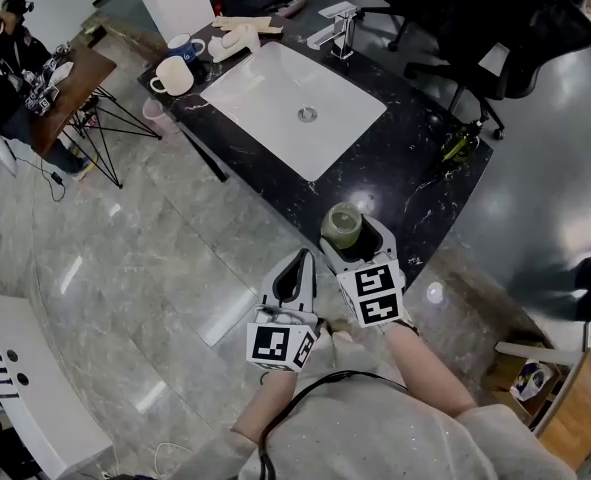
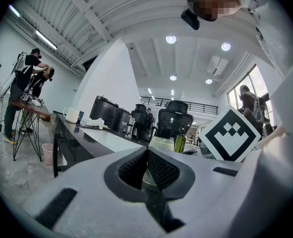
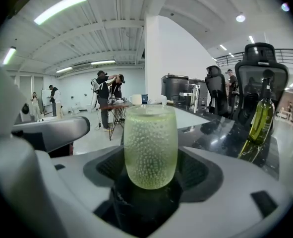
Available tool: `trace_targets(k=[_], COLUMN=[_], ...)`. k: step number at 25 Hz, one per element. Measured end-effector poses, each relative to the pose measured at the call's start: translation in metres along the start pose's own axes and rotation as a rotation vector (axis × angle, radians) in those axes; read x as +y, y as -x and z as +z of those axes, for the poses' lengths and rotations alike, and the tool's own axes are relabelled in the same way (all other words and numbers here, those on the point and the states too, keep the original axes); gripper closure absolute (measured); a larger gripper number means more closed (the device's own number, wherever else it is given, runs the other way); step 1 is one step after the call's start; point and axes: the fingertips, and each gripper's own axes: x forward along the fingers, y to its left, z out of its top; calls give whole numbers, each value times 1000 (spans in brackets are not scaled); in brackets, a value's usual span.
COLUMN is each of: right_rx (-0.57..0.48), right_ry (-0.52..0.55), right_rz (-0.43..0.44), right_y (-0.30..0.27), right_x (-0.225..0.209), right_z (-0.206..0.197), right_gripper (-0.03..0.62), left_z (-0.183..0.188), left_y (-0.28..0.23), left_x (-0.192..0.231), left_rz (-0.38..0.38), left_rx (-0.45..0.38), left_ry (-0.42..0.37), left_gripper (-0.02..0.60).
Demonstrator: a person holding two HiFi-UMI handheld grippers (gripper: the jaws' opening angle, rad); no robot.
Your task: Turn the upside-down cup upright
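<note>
A pale green, bubble-textured cup [image 3: 150, 147] stands between the pads of my right gripper [image 3: 151, 175]. Its flat rimmed end is up and its rounded end is down, over the black counter. The jaws stand wide and the pads lie against the cup's sides. From the head view the cup [image 1: 341, 226] is at the near corner of the counter [image 1: 415, 168], with my right gripper [image 1: 358, 245] behind it. My left gripper [image 1: 300, 260] hangs beside it over the floor, shut and empty. From the left gripper [image 2: 146, 155] view the cup [image 2: 161, 144] shows just past the jaws.
A white sink basin [image 1: 295, 108] with a faucet [image 1: 340, 28] fills the middle of the counter. Two mugs [image 1: 173, 75] stand at its far left end. An olive-green bottle [image 1: 459, 144] is at the right edge. Office chairs [image 1: 495, 38] stand behind, and people work at a table [image 1: 65, 93] to the left.
</note>
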Motion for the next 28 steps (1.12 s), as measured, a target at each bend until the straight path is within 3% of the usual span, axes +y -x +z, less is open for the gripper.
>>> trace_targets(k=[7,13,23,28], right_rx=[0,-53,-137,-169], right_ry=[-1,-142,-708,-1062], right_rz=[4,15,163,263], right_y=[0,9,24,28], right_x=[-1,-11,-2,12], right_z=[0,10,22,19], right_gripper=[287,287,287,286], left_z=[-1,0,0,1], left_y=[1,3,3,9], left_x=[3,9,6,13], left_rz=[4,16,15,34], left_rx=[-3,-4,1,0], left_ry=[4,4,-18,-22], left_gripper=[574,574,574,574])
